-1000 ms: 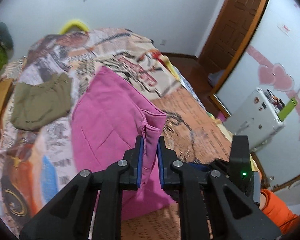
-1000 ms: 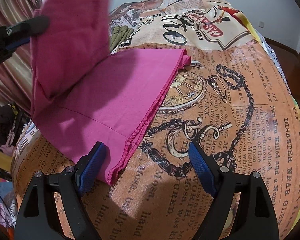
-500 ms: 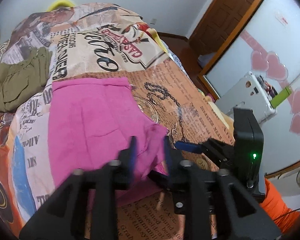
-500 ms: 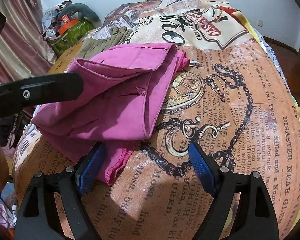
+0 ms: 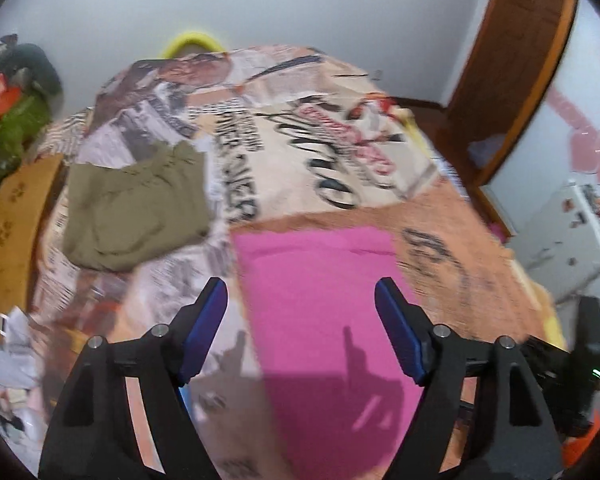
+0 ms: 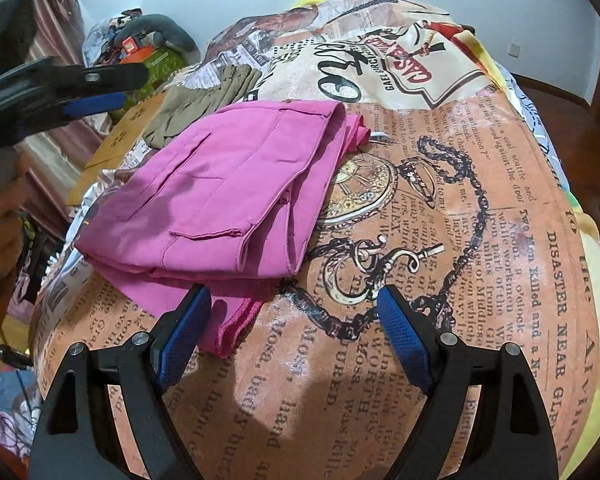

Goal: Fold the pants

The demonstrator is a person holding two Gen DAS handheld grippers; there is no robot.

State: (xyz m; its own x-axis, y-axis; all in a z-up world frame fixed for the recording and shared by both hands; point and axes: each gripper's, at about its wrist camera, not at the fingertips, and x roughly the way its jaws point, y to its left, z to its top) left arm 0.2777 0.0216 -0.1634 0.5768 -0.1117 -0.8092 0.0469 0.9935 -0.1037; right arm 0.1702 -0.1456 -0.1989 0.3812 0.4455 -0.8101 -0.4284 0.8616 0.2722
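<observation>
The pink pants lie folded in a flat stack on the newspaper-print bedspread, a back pocket facing up. They also show in the left wrist view, which is blurred. My left gripper is open and empty, above the pants' near part; it shows at the upper left of the right wrist view. My right gripper is open and empty, low over the bedspread, just in front of the pants' near edge.
Folded olive pants lie further back on the bed's left side, beside a tan board. Clutter sits on the floor to the left. A white appliance and a wooden door are on the right.
My left gripper laid the raised pink pants half over onto the lower half, let go, opened wide and pulled back. The right gripper stayed open and still.
</observation>
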